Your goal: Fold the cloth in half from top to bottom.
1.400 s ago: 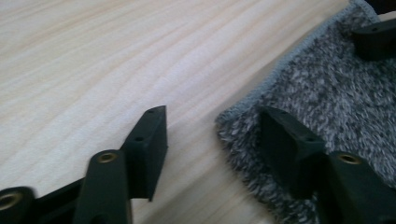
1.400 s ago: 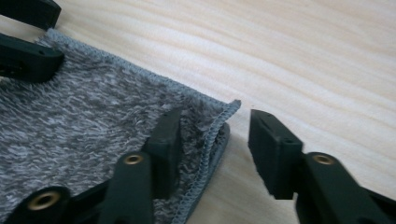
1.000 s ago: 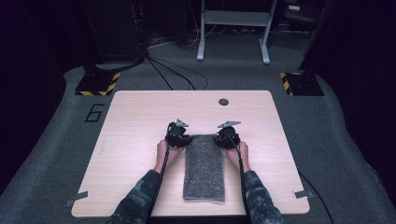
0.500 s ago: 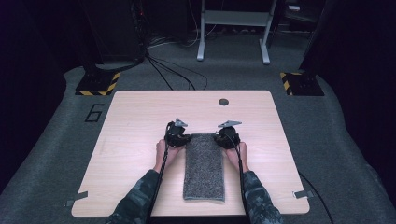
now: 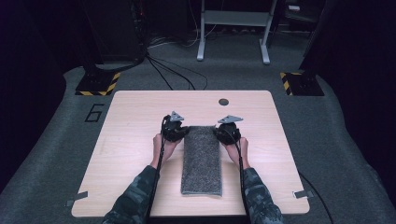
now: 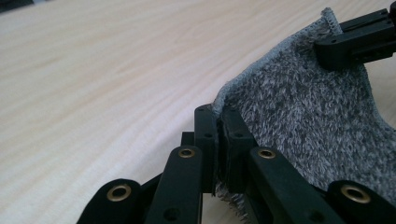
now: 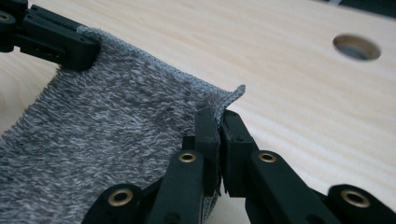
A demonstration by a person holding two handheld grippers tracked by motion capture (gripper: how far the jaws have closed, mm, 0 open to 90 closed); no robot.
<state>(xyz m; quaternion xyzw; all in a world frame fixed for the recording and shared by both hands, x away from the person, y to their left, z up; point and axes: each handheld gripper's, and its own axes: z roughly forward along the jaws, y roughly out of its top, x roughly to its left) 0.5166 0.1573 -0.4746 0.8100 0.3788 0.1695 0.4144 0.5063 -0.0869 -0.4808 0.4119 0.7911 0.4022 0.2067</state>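
High view: the grey towel (image 5: 201, 161) lay as a long folded strip on the wooden table (image 5: 140, 116), its far end just short of the table's round grommet hole (image 5: 223, 101), its near end toward the person's edge. The left gripper (image 5: 180, 133) and the right gripper (image 5: 223, 132) sat at the towel's two far corners, both forearms running alongside the towel, hands low, wrists level. Left gripper view: the jaws were clamped on the towel's (image 6: 308, 116) hemmed corner, the cloth pinched upright between the pads and curling above the table; the right gripper (image 6: 357, 37) held the opposite corner. Right gripper view: the jaws were likewise clenched on its corner of the towel (image 7: 107, 126), the hem folded up, the grommet hole (image 7: 357, 47) beyond it. Judgement: terry cloth, light, limp, not slippery; it would sag between the grips, so the hemmed corners looked the right hold.
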